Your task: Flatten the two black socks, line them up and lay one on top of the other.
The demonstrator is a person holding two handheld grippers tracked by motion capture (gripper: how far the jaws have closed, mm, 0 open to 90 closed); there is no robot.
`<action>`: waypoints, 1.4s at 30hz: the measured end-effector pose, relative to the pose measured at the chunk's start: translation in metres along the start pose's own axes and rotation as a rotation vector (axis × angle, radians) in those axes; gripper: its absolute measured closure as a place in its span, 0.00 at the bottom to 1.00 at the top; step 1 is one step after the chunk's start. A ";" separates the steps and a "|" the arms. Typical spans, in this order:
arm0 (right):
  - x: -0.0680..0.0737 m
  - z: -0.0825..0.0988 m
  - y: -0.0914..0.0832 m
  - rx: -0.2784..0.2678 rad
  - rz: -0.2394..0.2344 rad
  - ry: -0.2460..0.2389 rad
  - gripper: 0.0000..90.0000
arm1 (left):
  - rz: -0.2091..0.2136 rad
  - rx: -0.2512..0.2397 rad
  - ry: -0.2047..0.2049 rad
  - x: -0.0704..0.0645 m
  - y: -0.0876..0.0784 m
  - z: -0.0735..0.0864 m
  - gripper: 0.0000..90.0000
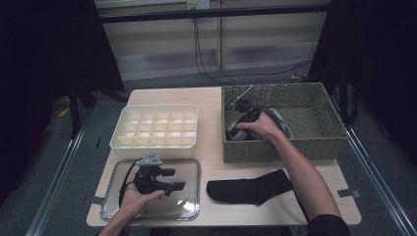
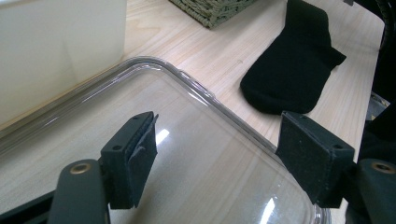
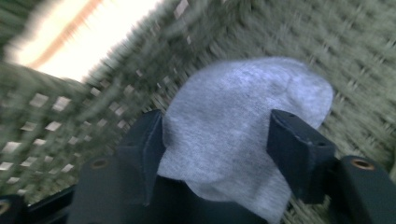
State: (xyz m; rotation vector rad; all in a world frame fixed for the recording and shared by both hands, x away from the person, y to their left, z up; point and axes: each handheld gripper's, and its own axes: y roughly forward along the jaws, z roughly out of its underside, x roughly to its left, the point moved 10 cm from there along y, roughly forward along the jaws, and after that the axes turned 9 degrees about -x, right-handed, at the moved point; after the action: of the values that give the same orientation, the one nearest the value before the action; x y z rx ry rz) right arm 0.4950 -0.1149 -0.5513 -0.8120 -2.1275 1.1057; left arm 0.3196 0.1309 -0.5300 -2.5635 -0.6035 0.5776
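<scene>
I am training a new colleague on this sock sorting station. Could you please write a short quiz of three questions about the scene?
1. True or false: the black sock lies inside the woven basket.
2. Which gripper is over the clear lid? A) left B) right
3. What lies between the right gripper jaws?

Key: 1. False, it lies on the table. 2. A, the left gripper, open. 3. A grey sock, inside the basket.
</scene>
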 end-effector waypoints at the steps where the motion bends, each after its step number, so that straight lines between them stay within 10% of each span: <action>1: 0.001 0.002 0.002 0.020 -0.002 -0.007 0.46 | 0.002 0.004 0.002 0.000 0.000 0.000 0.31; 11: -0.002 -0.005 -0.006 -0.006 0.003 -0.004 0.96 | 0.007 0.008 0.004 0.001 0.002 0.000 0.31; 25: -0.039 -0.035 -0.071 -0.354 0.014 0.112 0.97 | 0.005 0.008 0.000 0.001 0.001 0.000 0.32; 33: -0.067 -0.014 -0.060 -0.320 0.067 0.176 0.95 | 0.004 0.010 0.000 0.001 0.001 0.001 0.32; 42: -0.062 -0.019 -0.064 -0.361 0.105 0.155 0.58 | 0.003 0.009 0.001 0.002 0.000 0.001 0.32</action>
State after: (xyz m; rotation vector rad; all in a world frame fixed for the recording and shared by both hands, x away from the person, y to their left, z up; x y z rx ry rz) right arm 0.5328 -0.1820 -0.5018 -1.1461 -2.2011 0.6872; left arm 0.3203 0.1322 -0.5317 -2.5562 -0.5957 0.5789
